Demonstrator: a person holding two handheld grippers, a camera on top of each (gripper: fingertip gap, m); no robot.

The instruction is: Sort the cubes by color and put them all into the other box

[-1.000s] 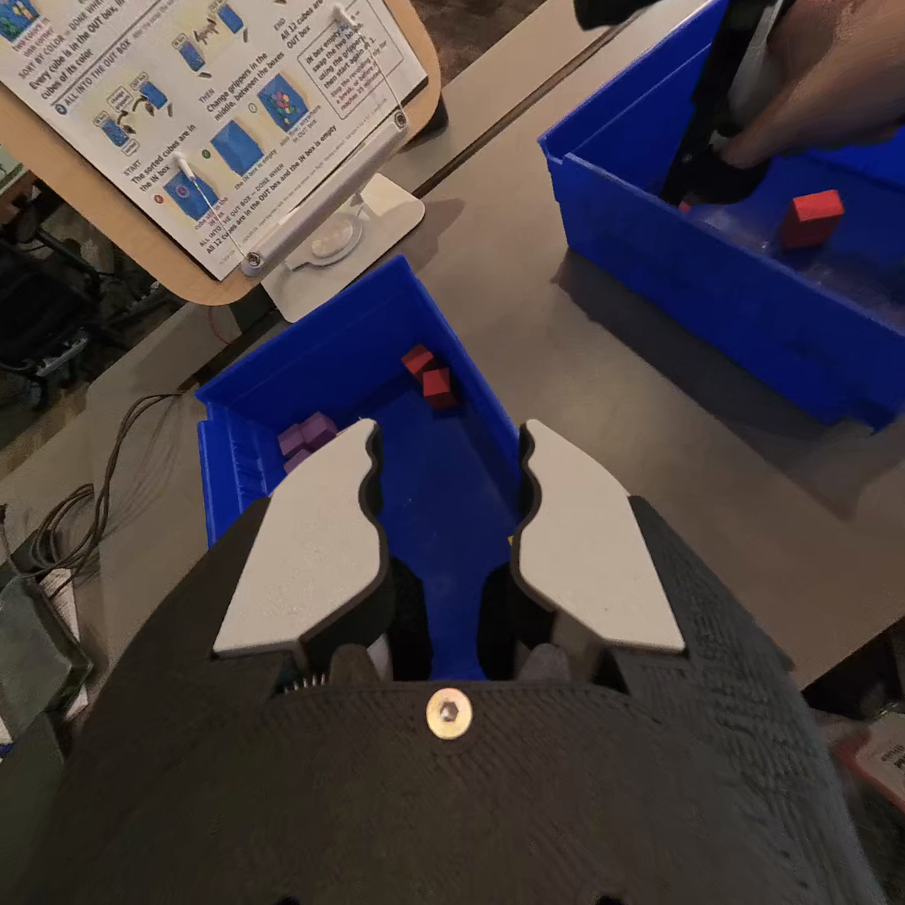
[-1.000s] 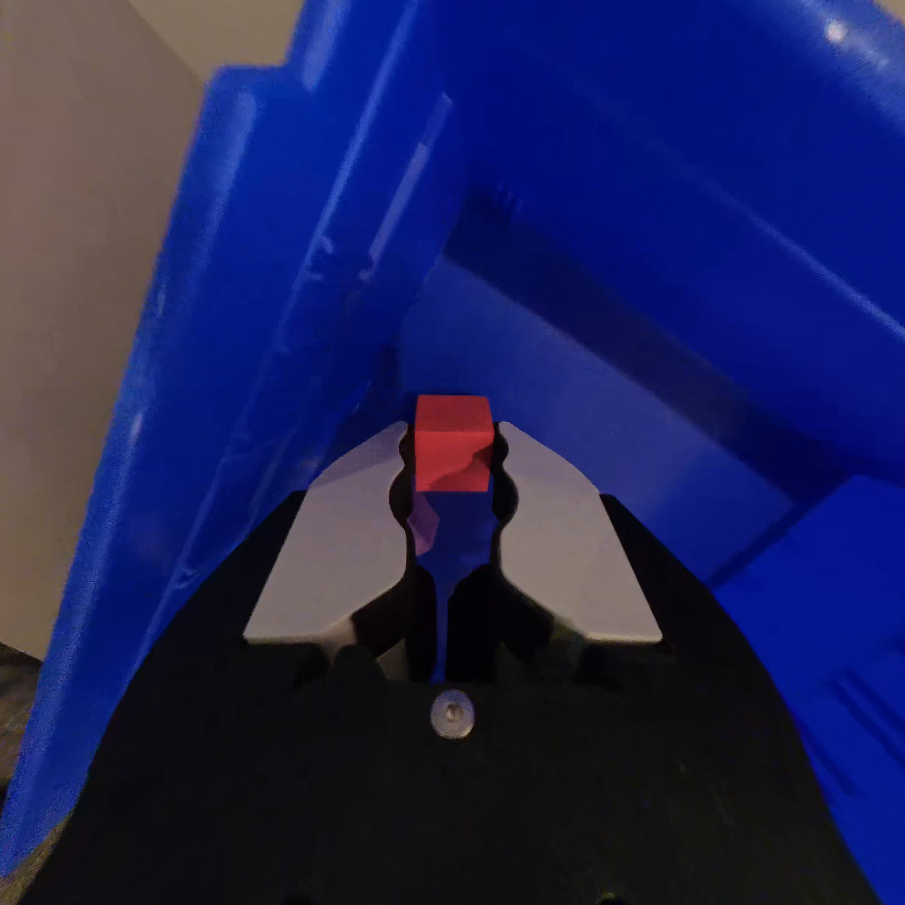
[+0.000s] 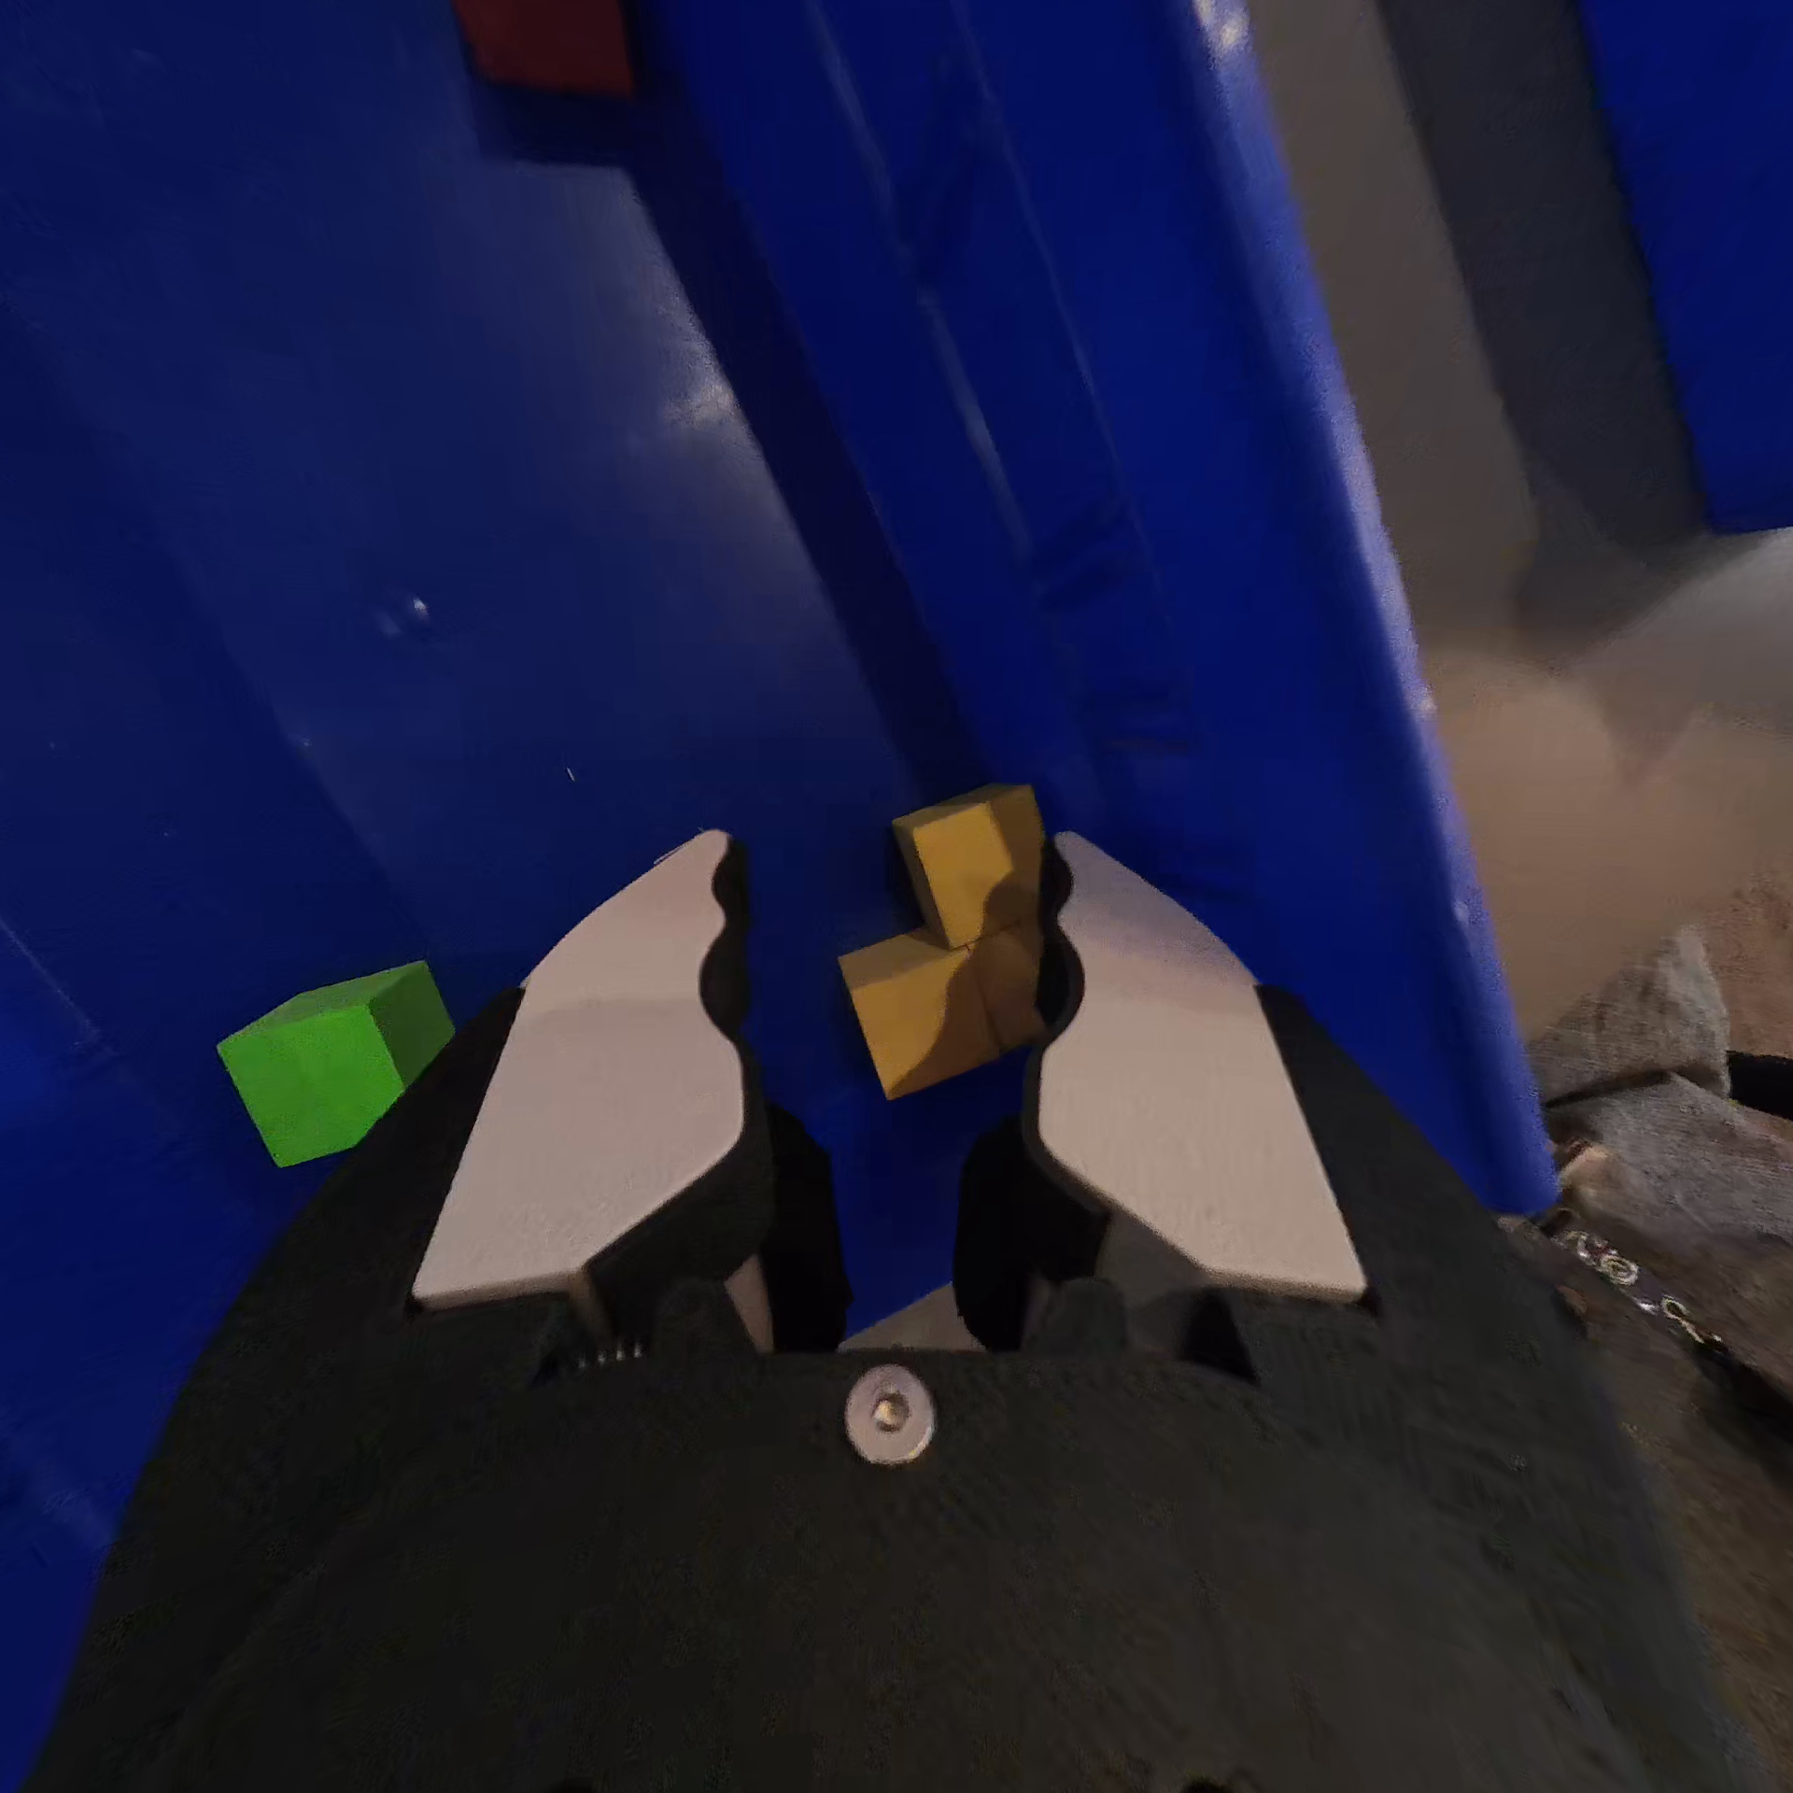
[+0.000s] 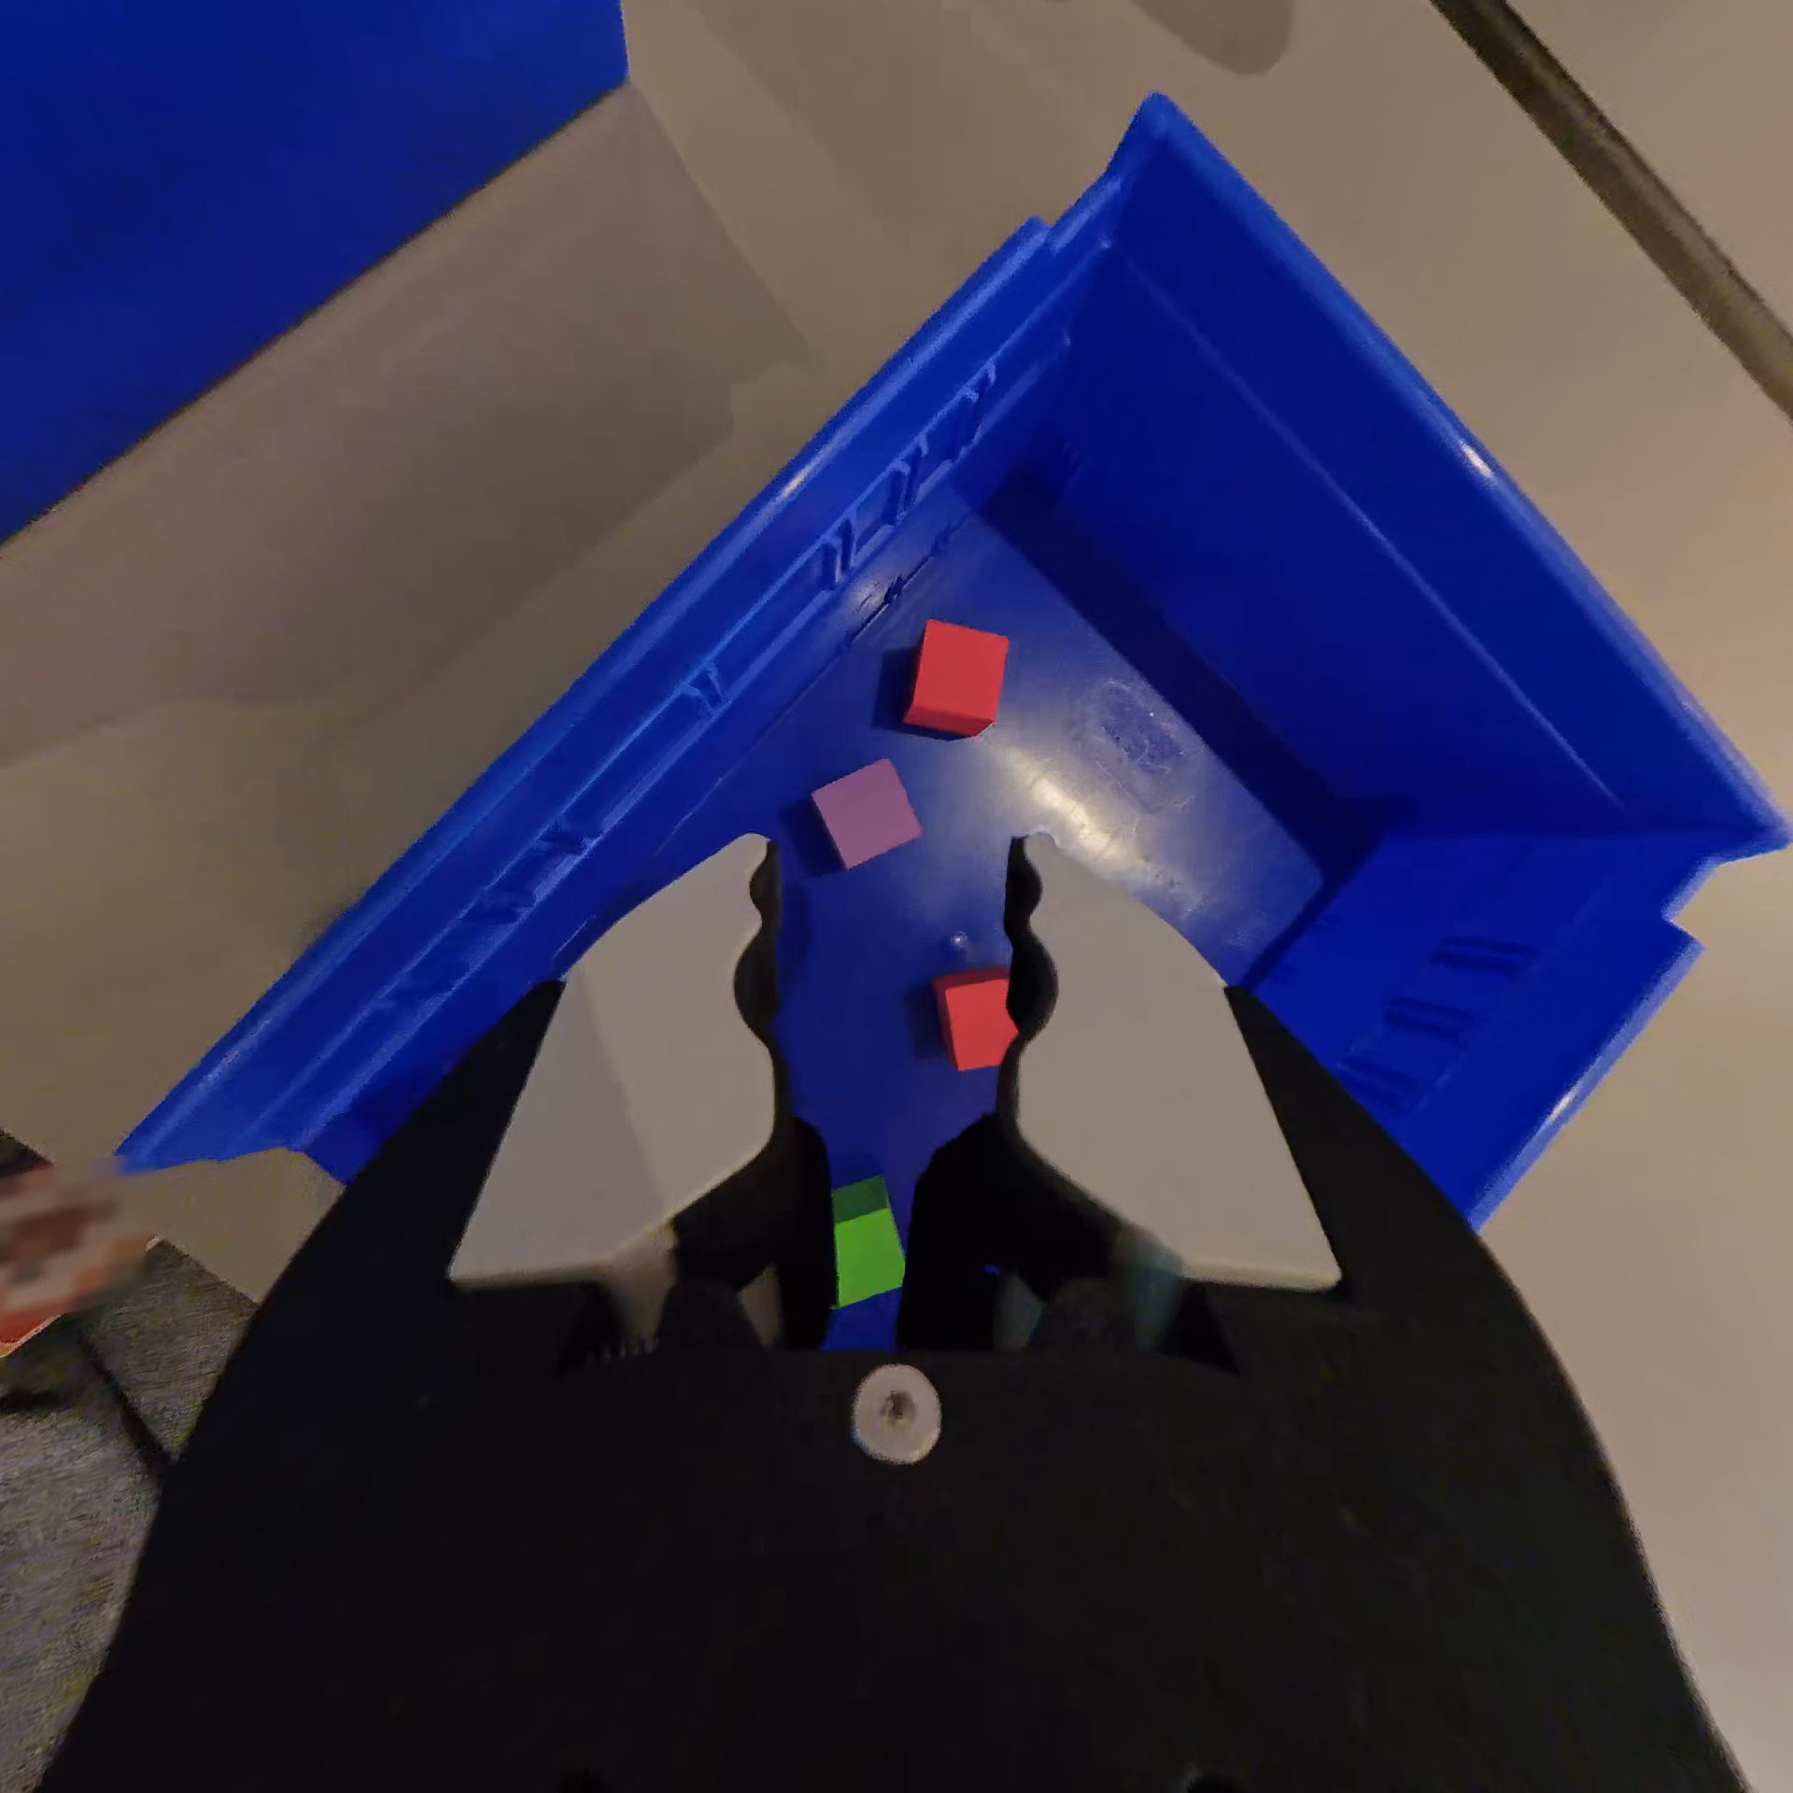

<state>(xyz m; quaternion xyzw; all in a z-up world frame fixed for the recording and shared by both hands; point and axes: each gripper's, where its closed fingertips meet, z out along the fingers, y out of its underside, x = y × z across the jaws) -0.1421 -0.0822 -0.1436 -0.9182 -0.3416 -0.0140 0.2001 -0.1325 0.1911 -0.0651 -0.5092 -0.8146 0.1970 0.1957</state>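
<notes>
Left gripper (image 3: 891,854) low inside blue bin (image 3: 407,466), jaws spread, nothing held. Yellow cubes (image 3: 956,946) clustered between fingertips, hard against right finger and bin's right wall. Green cube (image 3: 325,1062) just left of gripper. Red cube (image 3: 548,44) far, top edge.

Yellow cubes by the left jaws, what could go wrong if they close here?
The yellow cubes sit clustered against the blue bin's wall, touching one another. The left gripper has its jaws open, one nearly touching the cluster, so closing could catch several cubes or push them along the wall. The green cube lies clear, outside the other jaw.
</notes>
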